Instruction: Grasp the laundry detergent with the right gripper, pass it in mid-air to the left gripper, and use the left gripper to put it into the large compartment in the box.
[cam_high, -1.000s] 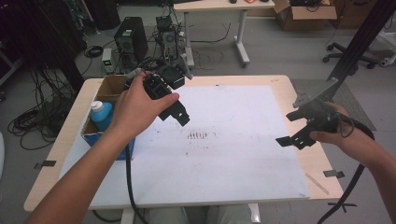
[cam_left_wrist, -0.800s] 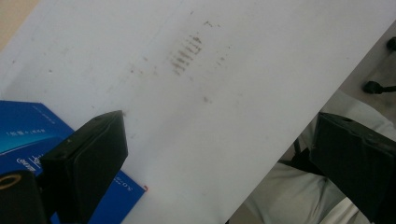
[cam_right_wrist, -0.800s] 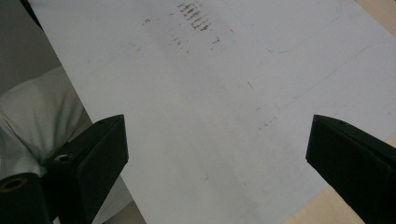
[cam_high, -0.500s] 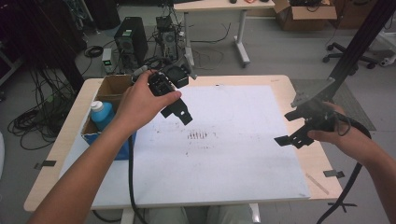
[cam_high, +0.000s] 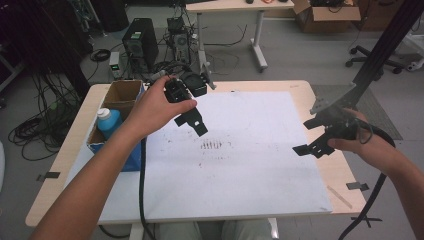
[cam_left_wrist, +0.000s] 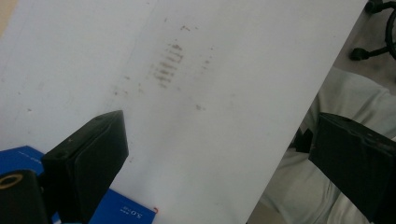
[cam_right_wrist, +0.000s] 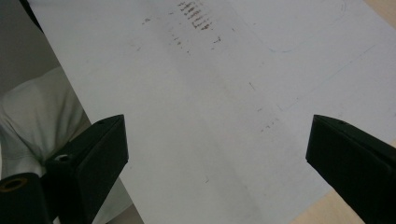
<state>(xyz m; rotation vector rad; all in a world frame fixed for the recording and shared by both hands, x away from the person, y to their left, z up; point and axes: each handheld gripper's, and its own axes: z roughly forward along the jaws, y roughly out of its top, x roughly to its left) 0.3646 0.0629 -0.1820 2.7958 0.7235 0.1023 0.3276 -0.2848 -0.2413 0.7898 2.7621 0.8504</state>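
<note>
We see the left tongs (cam_high: 192, 121) over the far-left white sheet (cam_high: 240, 170), jaws wide, empty. The right tongs (cam_high: 312, 148) gape empty near the tabletop's (cam_high: 300, 87) right edge.

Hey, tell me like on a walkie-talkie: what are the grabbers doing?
Left gripper open, above white sheet. Right gripper open, empty, at table's right edge. Nothing between them.

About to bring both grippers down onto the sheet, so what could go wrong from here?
1. The left gripper hangs open close to the cardboard box holding a blue-capped bottle; a sideways swing might knock them.
2. The right gripper is open near the table's right edge; its cable trailing off there could snag.
3. The white sheet looks loose and may shift.
</note>
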